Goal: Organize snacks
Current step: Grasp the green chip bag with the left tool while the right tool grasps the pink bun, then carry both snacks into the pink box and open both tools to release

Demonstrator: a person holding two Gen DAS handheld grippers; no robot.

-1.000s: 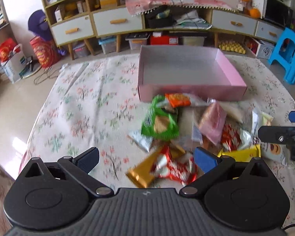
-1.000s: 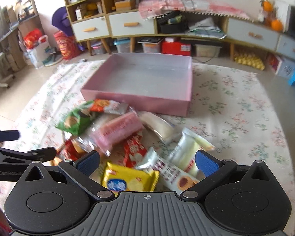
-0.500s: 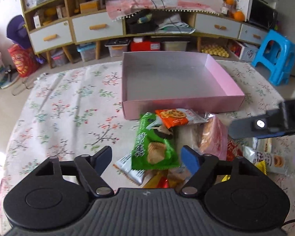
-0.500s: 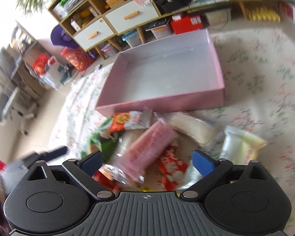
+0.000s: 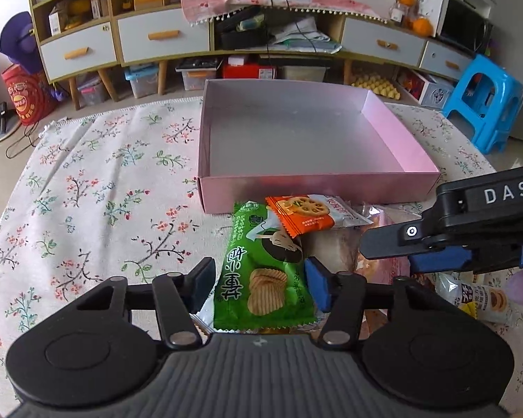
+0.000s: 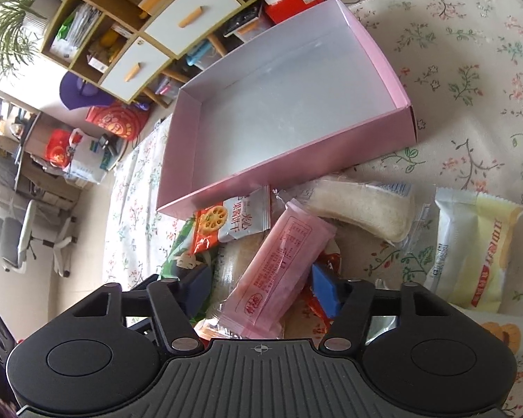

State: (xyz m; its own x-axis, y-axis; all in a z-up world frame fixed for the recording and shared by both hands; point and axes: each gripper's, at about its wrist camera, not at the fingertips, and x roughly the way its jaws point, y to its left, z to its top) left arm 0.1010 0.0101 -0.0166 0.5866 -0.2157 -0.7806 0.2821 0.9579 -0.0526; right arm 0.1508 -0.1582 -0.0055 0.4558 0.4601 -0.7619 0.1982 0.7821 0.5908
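The left gripper (image 5: 259, 285) is sitting low over the snack pile with its jaws parted, and the green chip packet (image 5: 263, 271) is lying lengthwise between its two fingers; whether the pads are pressing the packet cannot be told, though a sliver of gap is showing on the left side. Just ahead of the fingertips, an orange-and-white cracker packet (image 5: 308, 213) is overlapping the far end of the green one. Beyond that, the pink box (image 5: 317, 188) is standing with its near wall almost touching the packets.

The right gripper (image 6: 261, 285) is tilting over the same pile, jaws likewise parted, and the pink wrapped bar (image 6: 279, 268) is lying diagonally between its fingers, its near end reaching back toward the gripper body. The blue right pad (image 6: 326, 291) is sitting just beside the bar's edge; firm contact cannot be told. Ahead and to the right, a pale rice cake packet (image 6: 362, 210) is lying near the box wall, and farther right a yellow-and-white packet (image 6: 474, 247) is resting on the floral tablecloth (image 6: 470, 69). In the left wrist view, the right gripper (image 5: 439, 254) is reaching in from the right, just beside the left gripper's right finger.
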